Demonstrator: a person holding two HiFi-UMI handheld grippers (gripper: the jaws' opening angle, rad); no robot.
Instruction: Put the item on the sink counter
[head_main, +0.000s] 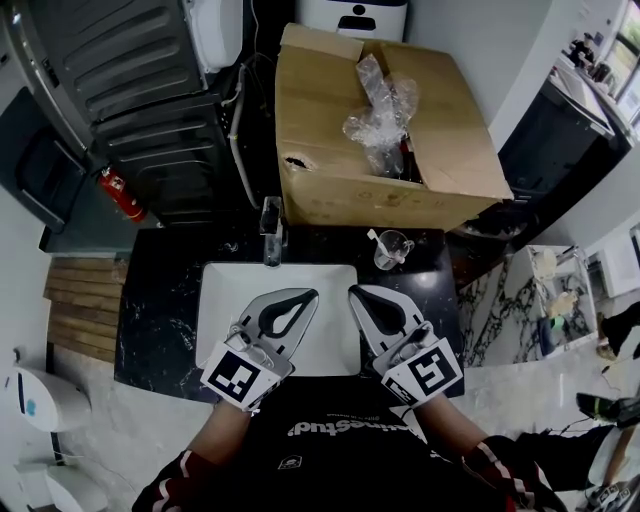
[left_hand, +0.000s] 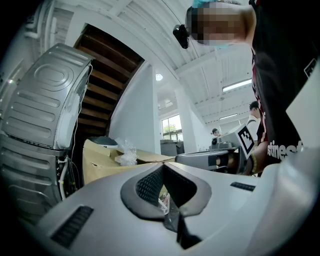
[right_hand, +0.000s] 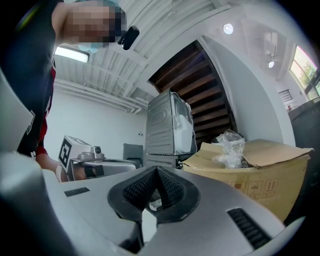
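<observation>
Both grippers hover side by side over the white sink basin (head_main: 225, 300) set in a black counter (head_main: 160, 300). My left gripper (head_main: 308, 294) is shut with nothing between its jaws. The right gripper (head_main: 357, 292) is shut and empty too. In the left gripper view the closed tips (left_hand: 162, 167) point toward the cardboard box (left_hand: 100, 162). The right gripper view shows its own closed tips (right_hand: 156, 170). A clear glass mug (head_main: 392, 248) with a white stick in it stands on the counter behind the basin, to the right. The open cardboard box (head_main: 340, 170) behind the sink holds crumpled clear plastic (head_main: 385, 110).
A faucet (head_main: 271, 230) stands at the basin's back edge. A grey ribbed appliance (head_main: 150, 90) and a red fire extinguisher (head_main: 122, 195) are at the back left. Wooden slats (head_main: 85, 300) lie to the left, and a marble surface (head_main: 520, 300) with small items to the right.
</observation>
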